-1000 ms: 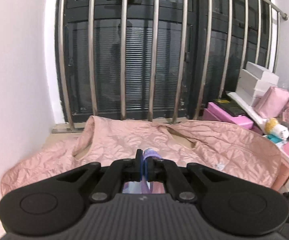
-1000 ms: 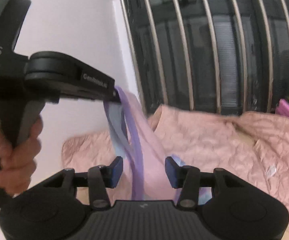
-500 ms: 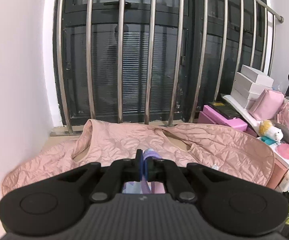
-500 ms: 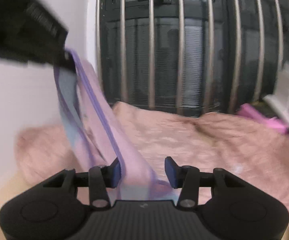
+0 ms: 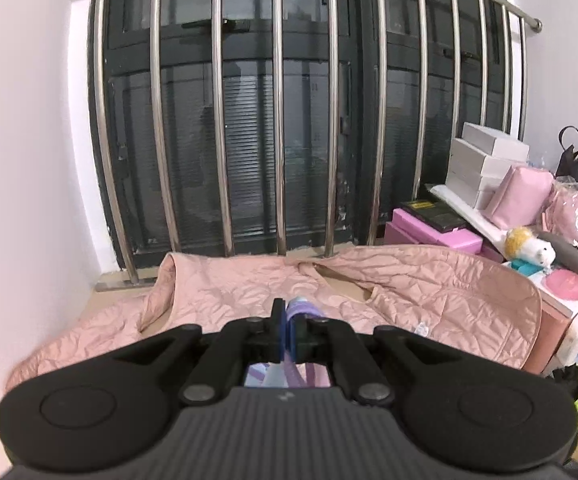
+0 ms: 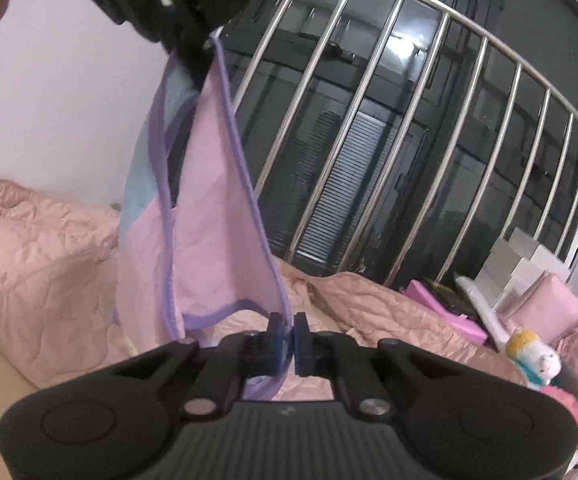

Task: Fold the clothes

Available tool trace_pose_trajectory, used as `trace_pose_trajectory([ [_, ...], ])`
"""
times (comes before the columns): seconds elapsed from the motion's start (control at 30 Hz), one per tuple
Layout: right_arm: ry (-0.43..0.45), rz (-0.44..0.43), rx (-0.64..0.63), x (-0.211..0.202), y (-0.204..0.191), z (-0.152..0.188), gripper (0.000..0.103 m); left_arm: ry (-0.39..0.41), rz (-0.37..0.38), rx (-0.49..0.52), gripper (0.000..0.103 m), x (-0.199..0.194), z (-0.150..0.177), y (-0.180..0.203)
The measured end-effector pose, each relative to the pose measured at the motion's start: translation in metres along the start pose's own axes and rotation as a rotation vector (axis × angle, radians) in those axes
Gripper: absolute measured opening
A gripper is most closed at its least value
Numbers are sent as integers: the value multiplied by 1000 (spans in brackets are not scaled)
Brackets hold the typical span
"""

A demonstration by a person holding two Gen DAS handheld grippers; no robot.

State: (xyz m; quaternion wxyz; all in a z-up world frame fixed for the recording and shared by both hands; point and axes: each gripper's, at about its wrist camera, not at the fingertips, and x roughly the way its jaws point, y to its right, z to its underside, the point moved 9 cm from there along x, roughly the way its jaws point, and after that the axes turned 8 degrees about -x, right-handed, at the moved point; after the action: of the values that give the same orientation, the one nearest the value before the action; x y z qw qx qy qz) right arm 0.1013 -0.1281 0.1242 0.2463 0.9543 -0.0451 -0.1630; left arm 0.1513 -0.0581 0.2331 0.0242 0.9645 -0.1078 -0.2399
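Note:
A small pink garment (image 6: 217, 216) with purple trim and a light blue panel hangs in the air between both grippers. My left gripper (image 5: 288, 330) is shut on its purple edge (image 5: 303, 307); in the right wrist view it appears at the top left (image 6: 193, 46), holding the garment's upper corner. My right gripper (image 6: 287, 344) is shut on the lower purple-trimmed edge. Most of the garment is hidden below the left gripper's body in the left wrist view.
A quilted pink jacket (image 5: 409, 288) lies spread on the surface below. Steel window bars (image 5: 277, 120) stand behind it. At the right are white boxes (image 5: 485, 164), pink boxes (image 5: 429, 230), a plush toy (image 5: 529, 246) and bags. A white wall (image 5: 21, 160) is on the left.
My right gripper, open around the hanging garment before, has shut on its lower edge. The left gripper has risen, still shut on the garment, and the right view has tilted.

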Motion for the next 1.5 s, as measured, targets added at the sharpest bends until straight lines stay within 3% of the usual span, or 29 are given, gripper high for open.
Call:
trace_pose_trajectory([
  [0.27,-57,-42,23,12,19,14,7,-25,-11,-39,2,11,9,-14],
  [0.47,-55,-146,-15,42,43,-15,1,-13,-99,-12,2,45,-11,-41],
  [0.6,-57,-154,-49,106,83,-71,1,-39,-118,-11,1,99,-61,-56],
  [0.77,9,-10,-145,196,129,-167,1,-37,-170,27,2,166,-162,-61],
  [0.9,106,102,-128,227,170,-244,1,73,-211,9,2,168,-253,-72],
  [1.03,204,134,-75,212,199,-286,1,200,-170,57,2,134,-291,-65],
  [1.17,243,110,-87,186,202,-283,1,271,-132,84,2,96,-286,-65],
  [1.3,225,74,-159,150,178,-250,1,273,-106,128,2,61,-243,-61],
  [1.37,183,22,-189,128,158,-218,1,241,-92,136,2,51,-203,-53],
  [1.5,55,-95,-268,92,105,-128,1,105,-54,148,2,46,-83,-50],
])
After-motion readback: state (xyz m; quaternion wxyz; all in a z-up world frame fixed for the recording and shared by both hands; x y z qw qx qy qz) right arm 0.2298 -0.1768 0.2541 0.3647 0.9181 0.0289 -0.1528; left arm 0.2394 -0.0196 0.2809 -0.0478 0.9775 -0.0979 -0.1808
